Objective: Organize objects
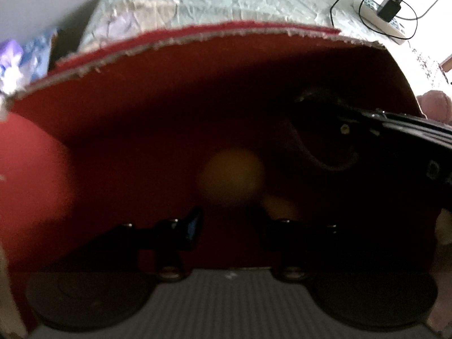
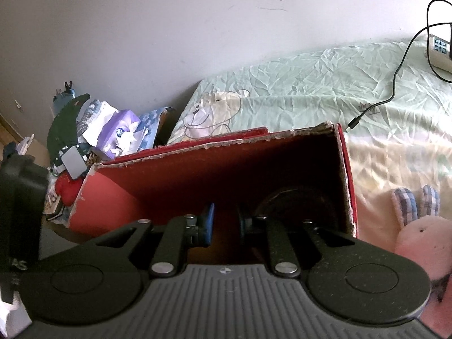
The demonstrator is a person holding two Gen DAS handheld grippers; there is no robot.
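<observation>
A: Inside red cardboard box (image 1: 175, 107), left gripper (image 1: 228, 226) reaching forward and down, deep in shadow. Fingers apart, nothing between them. Blue pad visible on one finger (image 1: 193, 227).

B: Contents?

A: Yellowish round ball (image 1: 231, 179) on box floor, just ahead of fingertips, blurred. Touching or apart: cannot tell. Second pale rounded shape (image 1: 281, 207) just right of it, partly behind right-hand finger. Identity unclear.

B: Right side?

A: Right gripper (image 2: 224, 220) angled down over near edge of same box (image 2: 169, 175), fingertips dipping into interior. Fingers set apart with a narrow gap, gripping nothing. Blue pad (image 2: 209, 220) on left finger. Dark round object (image 2: 299, 200) against right wall of box, just beyond right finger; too dark to name. From left wrist view, right gripper body (image 1: 395, 138) entering from right, lying across box interior, a dark curved shape under it.

B: Box condition?

A: Top edges torn and ragged (image 2: 282, 137), open upward. Sits on pale green bedsheet (image 2: 310, 79) with cartoon bear print (image 2: 209, 107).

B: Surroundings?

A: Black cable (image 2: 395, 84) trailing across sheet, plug end near box's far right corner. Charger block (image 1: 388, 7) on power strip (image 2: 439, 53) at far edge. Pink plush toy (image 2: 421, 243) with plaid ears just right of box. Clutter pile (image 2: 113, 132) left of box, between bed and white wall (image 2: 169, 28): purple packet, blue patterned item, red plush.
</observation>
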